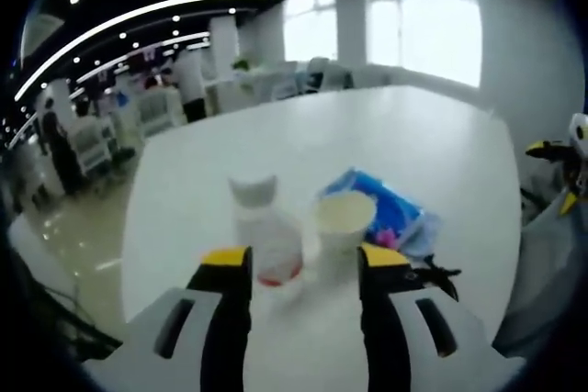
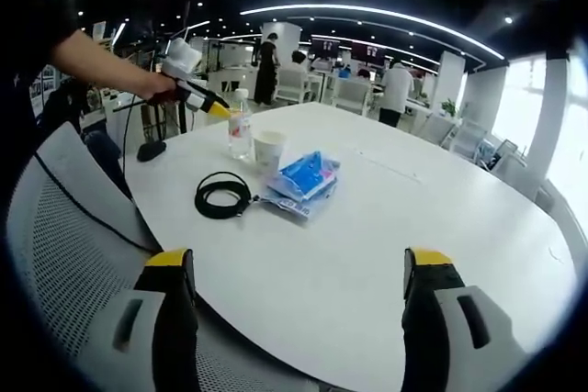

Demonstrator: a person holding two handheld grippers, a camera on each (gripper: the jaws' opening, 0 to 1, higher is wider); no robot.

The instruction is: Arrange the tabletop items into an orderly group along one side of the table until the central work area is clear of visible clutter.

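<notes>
Two items, bottle [image 1: 265, 231] and cup [image 1: 344, 219], just beyond (apart) left fingers [image 1: 228, 273]

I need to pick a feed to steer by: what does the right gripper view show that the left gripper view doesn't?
The right gripper view adds the black coiled cable as a full loop, the grey mesh chair, and a hand holding the left gripper at the items.

The left gripper view adds the bright windows and a close look at the bottle's white cap.

Both share the clear plastic bottle, the white paper cup, the blue plastic packet and the white round table.
</notes>
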